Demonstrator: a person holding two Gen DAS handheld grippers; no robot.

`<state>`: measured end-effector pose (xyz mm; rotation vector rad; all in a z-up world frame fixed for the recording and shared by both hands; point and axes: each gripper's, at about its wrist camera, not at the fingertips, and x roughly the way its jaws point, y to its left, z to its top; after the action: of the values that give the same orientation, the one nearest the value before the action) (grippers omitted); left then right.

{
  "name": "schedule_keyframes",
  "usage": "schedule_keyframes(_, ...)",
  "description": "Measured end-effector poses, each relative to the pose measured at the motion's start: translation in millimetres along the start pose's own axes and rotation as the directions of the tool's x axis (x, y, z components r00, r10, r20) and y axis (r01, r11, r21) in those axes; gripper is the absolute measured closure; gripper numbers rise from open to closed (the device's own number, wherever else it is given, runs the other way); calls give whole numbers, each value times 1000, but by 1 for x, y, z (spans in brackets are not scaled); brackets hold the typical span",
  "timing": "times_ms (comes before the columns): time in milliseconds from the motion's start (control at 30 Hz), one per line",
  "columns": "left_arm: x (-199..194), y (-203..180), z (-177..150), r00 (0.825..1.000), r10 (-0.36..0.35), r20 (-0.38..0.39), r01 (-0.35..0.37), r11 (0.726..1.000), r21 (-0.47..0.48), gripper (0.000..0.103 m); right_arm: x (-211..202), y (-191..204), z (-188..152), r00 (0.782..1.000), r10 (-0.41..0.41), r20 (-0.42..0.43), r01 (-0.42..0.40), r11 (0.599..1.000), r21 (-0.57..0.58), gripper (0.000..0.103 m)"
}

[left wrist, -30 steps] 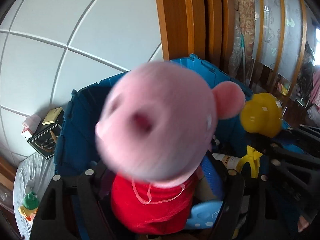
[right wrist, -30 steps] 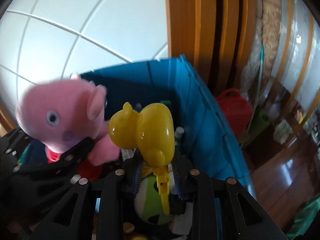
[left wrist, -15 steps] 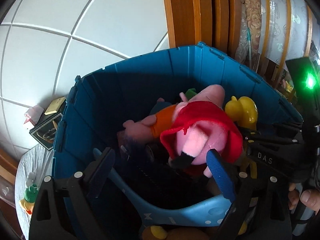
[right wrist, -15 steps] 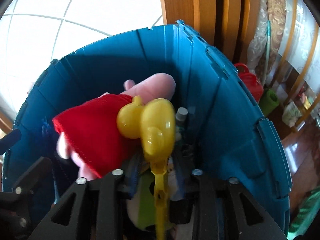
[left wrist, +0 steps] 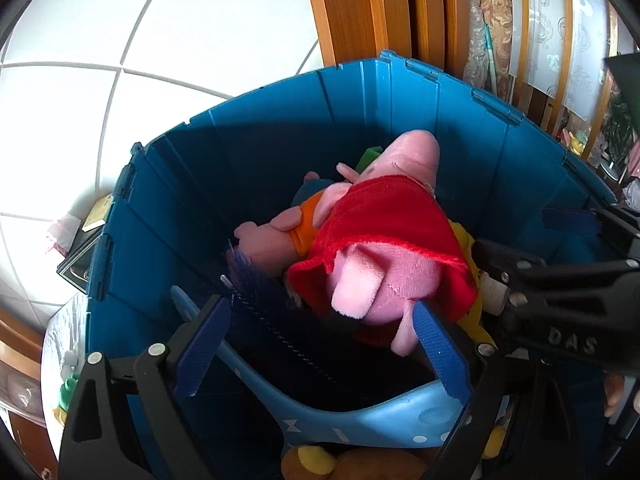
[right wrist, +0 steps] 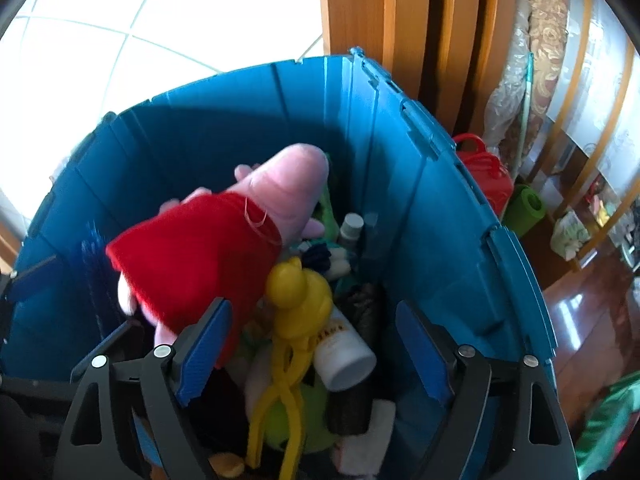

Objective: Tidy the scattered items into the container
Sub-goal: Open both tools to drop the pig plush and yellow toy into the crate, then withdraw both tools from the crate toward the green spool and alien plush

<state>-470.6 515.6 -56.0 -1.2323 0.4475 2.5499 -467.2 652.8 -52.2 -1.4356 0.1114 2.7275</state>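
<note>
Left gripper [left wrist: 320, 344]: I read the jaws as spread wide, nothing between the blue pads, held over the bin's near-left side.
Right gripper [right wrist: 312, 344]: I read the jaws as spread wide, likewise empty, held over the bin's middle.
Blue bin [left wrist: 460, 128]: open-topped, ribbed walls; both tools point down into it.
Pig plush [left wrist: 380, 248]: lies head-down in the bin, red dress uppermost, feet toward the left tool.
Yellow duck tongs [right wrist: 296, 312]: lie in the bin just right of the plush, handles toward the right tool.
Left view only: a second pig plush in orange [left wrist: 280, 232] under the first; a purple bottle brush [left wrist: 256, 280] by the left wall; a light blue dotted piece [left wrist: 380, 416] across the near edge; a dark box [left wrist: 78, 256] outside the bin.
Right view only: a white-capped bottle [right wrist: 344, 356] beside the tongs; a small white-capped bottle [right wrist: 352, 228] near the right wall; a red container [right wrist: 484, 172] and a green roll [right wrist: 524, 208] outside.
Edges: wooden panels [right wrist: 400, 20] stand close behind the far corner.
Open room: bare wall shows above the contents on every side; the right tool's body [left wrist: 560, 312] sits just beside the left tool.
</note>
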Motion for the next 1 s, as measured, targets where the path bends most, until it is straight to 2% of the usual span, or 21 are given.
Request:
schedule_keyframes(133, -2, -2, -2, 1000, -13, -10, 13, 1000, 8, 10, -16, -1, -6, 1000, -10, 8, 9, 1000, 15, 10)
schedule_keyframes(167, -4, -2, -3, 1000, -16, -9, 16, 1000, 8, 10, -21, -1, -9, 1000, -17, 12, 17, 1000, 15, 0)
schedule_keyframes(300, -22, -1, -12, 1000, -24, 4, 24, 1000, -8, 10, -48, -2, -22, 999, -13, 39, 13, 1000, -6, 0)
schedule_keyframes(467, -65, 0, -37, 997, -38, 61, 40, 999, -27, 10, -91, 0, -42, 992, 28, 123, -27, 1000, -10, 0)
schedule_keyframes(800, -158, 53, -119, 971, 7, 238, 37, 983, -179, 7, -158, 40, -98, 961, 60, 272, -68, 998, 19, 0)
schedule_keyframes(867, -173, 71, -139, 965, 15, 262, 44, 975, -219, 5, -168, 58, -110, 954, 79, 289, -88, 996, 19, 0)
schedule_keyframes(1000, -203, 112, -182, 951, 74, 301, 11, 963, -270, 4, -188, 110, -135, 939, 110, 325, -115, 993, -5, 0)
